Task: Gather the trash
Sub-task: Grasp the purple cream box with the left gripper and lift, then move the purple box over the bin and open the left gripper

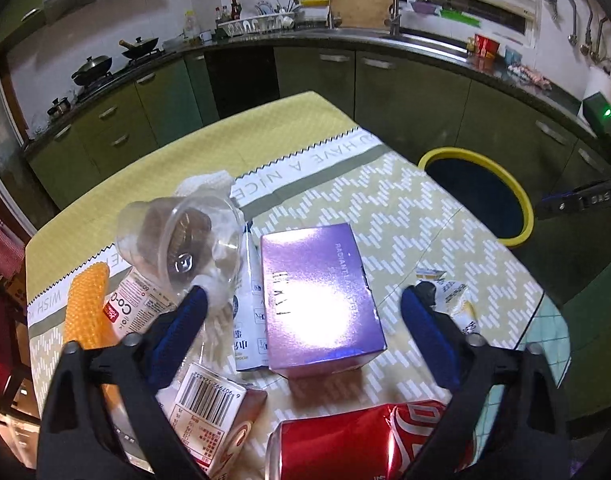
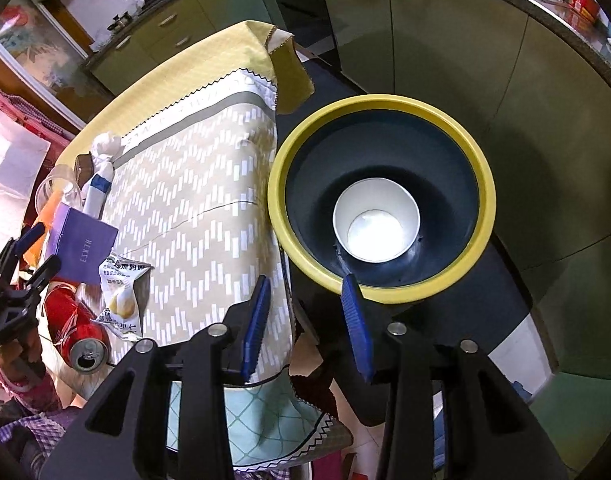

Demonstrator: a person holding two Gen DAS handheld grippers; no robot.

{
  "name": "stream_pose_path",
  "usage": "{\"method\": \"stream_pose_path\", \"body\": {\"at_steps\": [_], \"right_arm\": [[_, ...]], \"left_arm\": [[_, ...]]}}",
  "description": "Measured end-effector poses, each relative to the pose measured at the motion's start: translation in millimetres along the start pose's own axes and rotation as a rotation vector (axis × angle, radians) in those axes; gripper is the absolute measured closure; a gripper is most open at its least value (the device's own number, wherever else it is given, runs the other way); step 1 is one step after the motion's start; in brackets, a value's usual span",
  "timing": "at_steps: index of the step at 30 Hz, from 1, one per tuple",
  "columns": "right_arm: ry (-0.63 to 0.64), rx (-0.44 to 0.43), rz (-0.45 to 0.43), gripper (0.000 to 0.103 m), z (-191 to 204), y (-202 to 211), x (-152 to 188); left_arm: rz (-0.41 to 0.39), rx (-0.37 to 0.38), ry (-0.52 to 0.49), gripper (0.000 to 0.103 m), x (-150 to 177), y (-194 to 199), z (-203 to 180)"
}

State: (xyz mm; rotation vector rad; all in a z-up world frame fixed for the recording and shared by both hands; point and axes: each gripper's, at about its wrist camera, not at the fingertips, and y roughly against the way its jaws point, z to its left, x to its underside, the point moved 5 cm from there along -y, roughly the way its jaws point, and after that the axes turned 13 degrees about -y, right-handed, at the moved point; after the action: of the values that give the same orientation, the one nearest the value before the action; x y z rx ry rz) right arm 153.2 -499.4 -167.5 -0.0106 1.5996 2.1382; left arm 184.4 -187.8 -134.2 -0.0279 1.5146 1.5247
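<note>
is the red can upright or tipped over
Tipped over: the red can lies on its side on the table, its opened top facing the right wrist camera.

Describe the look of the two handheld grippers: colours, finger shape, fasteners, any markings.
Both are alike. The left gripper and right gripper have matte black plastic frames with angular, cut-out linkage arms joined by round silver pins. Each carries two long, narrow fingers faced with blue ribbed pads. In the left wrist view, the right gripper's black body shows pale lettering, too small to read.
</note>
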Motion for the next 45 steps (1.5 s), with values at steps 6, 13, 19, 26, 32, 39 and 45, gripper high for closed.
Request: {"method": "stream_pose_path", "body": {"at_steps": [6,13,19,26,32,39,45], "right_arm": [[-0.001,-0.018,0.004,0.061,-3.0,-3.7,1.6],[-0.013,-0.027,0.004,0.062,-8.0,-9.5,2.3],[-0.013,-0.043,-0.026,0.062,-9.4,-1.0,2.7],[-0.039,-0.043,-0.090,0.062,-27.1,19.5,7.0],[-0.112,-0.042,-0.122,0.062,-63.6,33.3,17.2],[-0.195,-0.024,-0.149,0.062,-109.2,45.1,29.6],[-0.254,-0.023,-0.144,0.062,-137.4,42.9,41.1]], "left_arm": [[0.067,0.022,0.015,0.038,4.8,-15.8,-3.6],[0.086,0.048,0.017,0.052,5.8,-23.0,-8.8],[0.032,0.048,0.002,0.052,-7.5,2.4,-9.1],[-0.054,0.137,-0.107,0.052,-68.2,28.9,-43.8],[-0.037,0.301,-0.216,0.052,-131.3,-6.6,-123.4],[0.104,0.372,-0.277,0.052,-169.1,-85.7,-197.7],[0.144,0.343,-0.307,0.051,-188.7,-139.2,-228.0]]}}
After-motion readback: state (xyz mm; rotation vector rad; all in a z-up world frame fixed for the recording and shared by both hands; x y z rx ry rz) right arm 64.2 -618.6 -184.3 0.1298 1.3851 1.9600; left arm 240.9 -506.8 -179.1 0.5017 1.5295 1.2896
